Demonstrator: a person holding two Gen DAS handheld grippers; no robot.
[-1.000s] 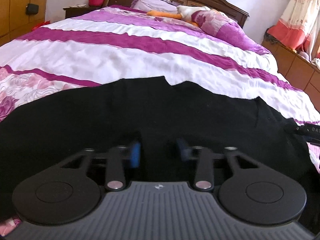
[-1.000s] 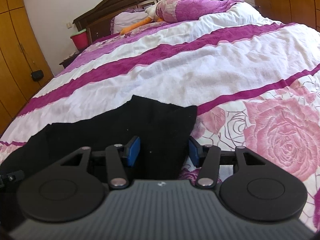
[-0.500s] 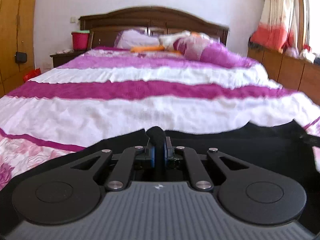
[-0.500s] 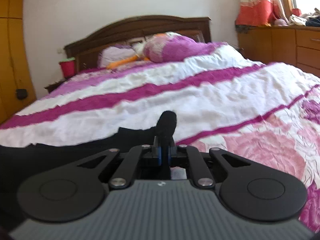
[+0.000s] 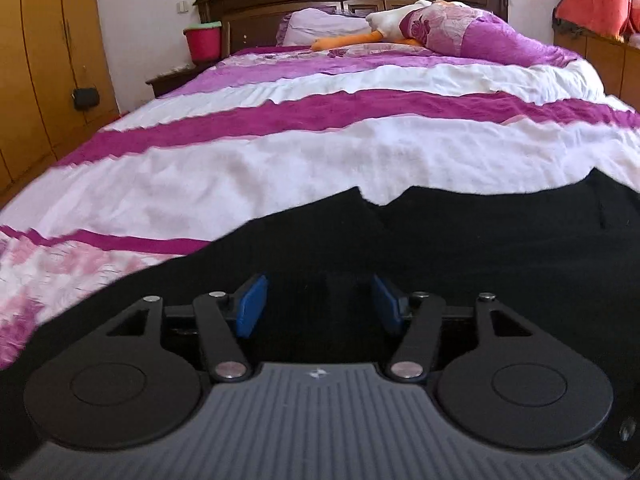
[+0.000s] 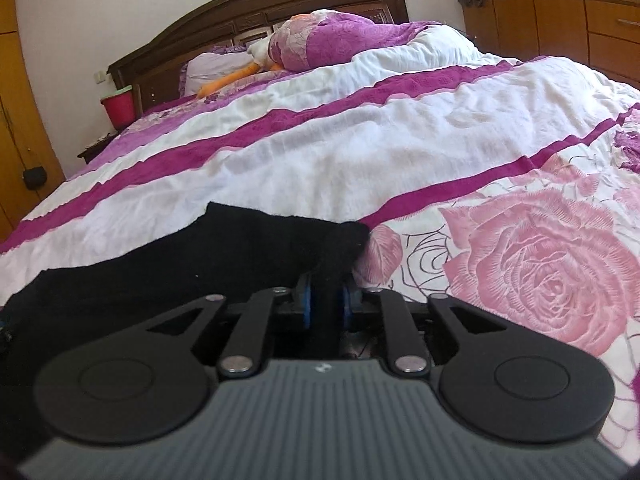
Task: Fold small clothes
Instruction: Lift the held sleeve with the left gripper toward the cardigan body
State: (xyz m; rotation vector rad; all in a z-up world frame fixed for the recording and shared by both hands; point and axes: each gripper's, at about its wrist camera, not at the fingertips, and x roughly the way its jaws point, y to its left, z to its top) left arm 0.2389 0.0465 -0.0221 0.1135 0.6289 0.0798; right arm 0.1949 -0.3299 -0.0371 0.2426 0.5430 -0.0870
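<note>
A black garment point(image 5: 460, 248) lies spread on the near part of the bed, with a small notch in its far edge. My left gripper point(image 5: 318, 306) is open just above it, blue pads apart, holding nothing. In the right wrist view the garment point(image 6: 224, 256) ends in a corner by the pink rose print. My right gripper point(image 6: 325, 300) is nearly closed, with a fold of that black cloth between its blue pads.
The bed has a white and magenta striped quilt point(image 5: 304, 160) with pink roses point(image 6: 540, 264) on the right. Pillows and a plush toy point(image 5: 400, 24) lie at the headboard. A red bucket point(image 5: 203, 42) stands on the nightstand. Wooden cupboards line both sides.
Half a second ago both grippers were shut on the black cloth and raised. Now both are lower; the left gripper has opened and let go, and the right still pinches the cloth.
</note>
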